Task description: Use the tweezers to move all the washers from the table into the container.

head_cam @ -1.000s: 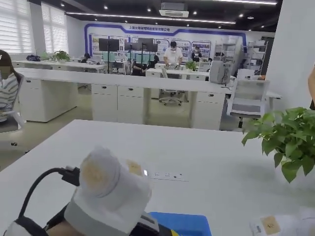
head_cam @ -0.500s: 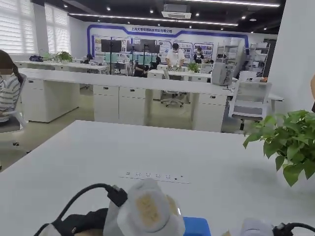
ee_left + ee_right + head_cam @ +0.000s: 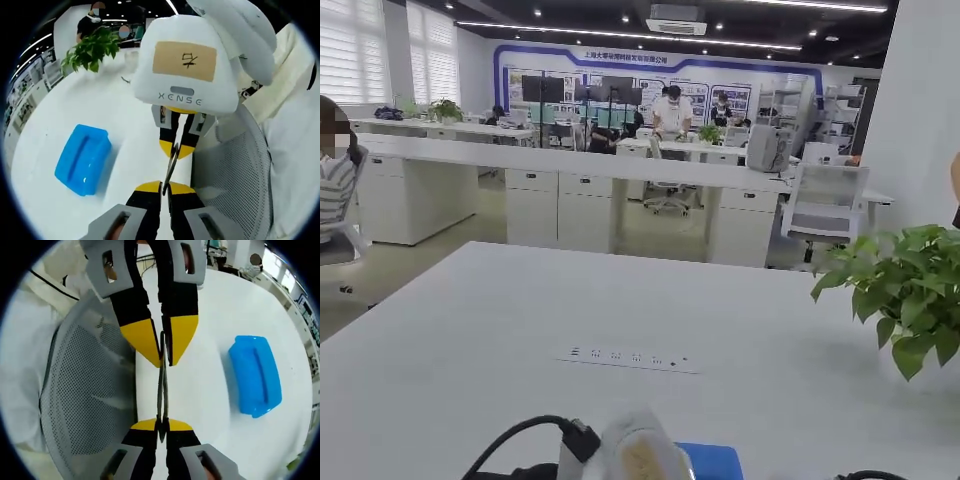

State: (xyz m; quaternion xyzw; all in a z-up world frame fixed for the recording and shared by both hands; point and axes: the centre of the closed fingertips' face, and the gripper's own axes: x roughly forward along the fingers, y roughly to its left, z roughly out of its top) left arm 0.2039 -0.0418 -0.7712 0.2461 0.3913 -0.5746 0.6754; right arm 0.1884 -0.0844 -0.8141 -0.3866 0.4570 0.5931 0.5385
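Observation:
Thin metal tweezers [image 3: 170, 167] are held end to end between my two grippers, which face each other just off the white table's near edge. My left gripper [image 3: 165, 189] is shut on one end and my right gripper [image 3: 176, 150] on the other. From the right gripper view, the tweezers [image 3: 161, 385] run from my right gripper [image 3: 161, 425] up to the left gripper [image 3: 162, 359]. The blue container [image 3: 82, 160] [image 3: 257, 375] lies on the table beside them, hollow side up. In the head view a gripper's white top [image 3: 635, 455] shows at the bottom edge beside the container [image 3: 715, 458].
A grey mesh chair [image 3: 85, 390] sits under the grippers, close to the table edge [image 3: 192, 170]. A leafy plant [image 3: 905, 290] stands at the table's right. A power strip [image 3: 630, 357] is set into the table top. Office desks and people fill the background.
In the head view the gripper has slid right and sunk toward the bottom edge, and only its top remains. The blue container stays in place.

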